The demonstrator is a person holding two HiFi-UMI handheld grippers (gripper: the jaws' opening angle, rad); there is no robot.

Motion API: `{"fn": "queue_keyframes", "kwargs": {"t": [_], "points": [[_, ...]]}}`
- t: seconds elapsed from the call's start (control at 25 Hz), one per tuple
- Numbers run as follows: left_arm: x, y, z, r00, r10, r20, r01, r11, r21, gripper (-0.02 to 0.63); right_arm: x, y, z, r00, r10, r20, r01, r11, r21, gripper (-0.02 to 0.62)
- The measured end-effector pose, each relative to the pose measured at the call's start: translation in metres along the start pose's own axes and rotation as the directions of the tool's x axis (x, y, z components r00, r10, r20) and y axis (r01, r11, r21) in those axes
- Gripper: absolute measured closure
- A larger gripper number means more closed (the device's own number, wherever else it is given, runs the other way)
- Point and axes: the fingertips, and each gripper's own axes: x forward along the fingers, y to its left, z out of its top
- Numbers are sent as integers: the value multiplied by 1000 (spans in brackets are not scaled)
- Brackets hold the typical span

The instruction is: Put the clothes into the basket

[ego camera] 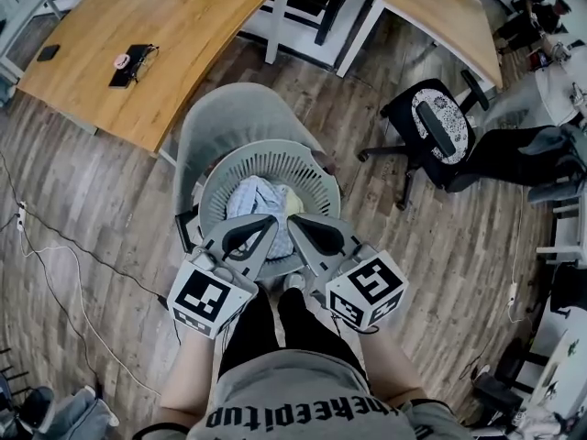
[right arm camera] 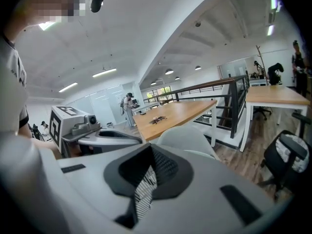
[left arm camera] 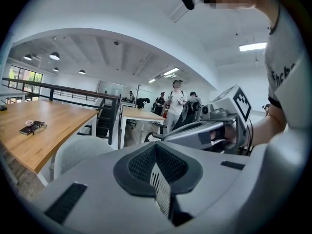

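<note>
Step in hand, as judged: end of a drop-off, w/ clothes already in. A round grey slatted plastic basket (ego camera: 316,168) is set on the seat of a pale grey shell chair (ego camera: 215,122), directly in front of the person. Inside it a crumpled light-blue cloth (ego camera: 249,200) is seen, w/ a pale yellowish cloth (ego camera: 292,204) touching it on the right. Nothing is draped over the rim, as far as can be made out.

The left gripper (ego camera: 264,225) & right gripper (ego camera: 301,224) are held side by side above the near part of the basket, tips angled toward each other & tilted slightly down. In each gripper view the dark ribbed pads are seen pressed together. No fabric is caught betw. them; only a sliver of the basket's slats is seen thru the slit beneath. Both are thus closed & empty.

Next move, as judged: if more garments are left, they must be located first. None is clearly seen on the wood floor (ego camera: 101,218) near the chair. A bluish-grey heap (ego camera: 73,415) at the lower-left edge can't be identified. Jaws would have to be opened before any new pick, & the basket approached from above so it isn't knocked off the seat. If nothing's left, the task is prob. done.
</note>
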Motion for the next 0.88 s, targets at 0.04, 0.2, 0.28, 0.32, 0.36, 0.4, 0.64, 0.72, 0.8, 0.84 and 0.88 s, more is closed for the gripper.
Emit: {"fn": "queue_keyframes", "kwargs": {"t": [0.04, 0.2, 0.28, 0.32, 0.36, 0.4, 0.64, 0.72, 0.8, 0.84, 0.88], "points": [[0, -2, 4, 1000, -1, 7, 1, 1000, 9, 591, -3, 1, 3, 1000, 0, 8, 0, 1000, -5, 584], [-2, -10, 16, 1000, -3, 23, 2, 1000, 25, 591, -14, 6, 15, 999, 4, 37, -3, 1000, -26, 584], [-3, -13, 20, 1000, -1, 30, 0, 999, 33, 591, -18, 8, 20, 999, 8, 53, -6, 999, -37, 584], [-3, -14, 22, 999, 0, 32, -2, 999, 34, 591, -20, 9, 23, 998, 11, 60, -9, 999, -44, 584], [-3, -15, 24, 999, 1, 35, -3, 999, 35, 591, -22, 10, 26, 998, 15, 67, -11, 999, -50, 584], [-4, -16, 26, 999, 3, 39, -4, 999, 37, 591, -24, 11, 28, 997, 18, 74, -13, 998, -56, 584], [-6, -21, 37, 998, 19, 55, -22, 998, 58, 591, -35, 15, 42, 993, 39, 108, -30, 995, -91, 584], [-7, -23, 41, 998, 24, 62, -28, 998, 63, 591, -38, 16, 45, 992, 45, 117, -34, 995, -98, 584], [-8, -26, 45, 997, 23, 75, -27, 998, 57, 591, -41, 18, 49, 991, 51, 125, -38, 994, -106, 584], [-9, -27, 48, 996, 22, 83, -26, 998, 50, 591, -42, 19, 51, 990, 56, 129, -42, 993, -110, 584], [-10, -28, 50, 996, 21, 91, -26, 999, 44, 591, -43, 19, 53, 989, 60, 134, -45, 993, -113, 584]]}}
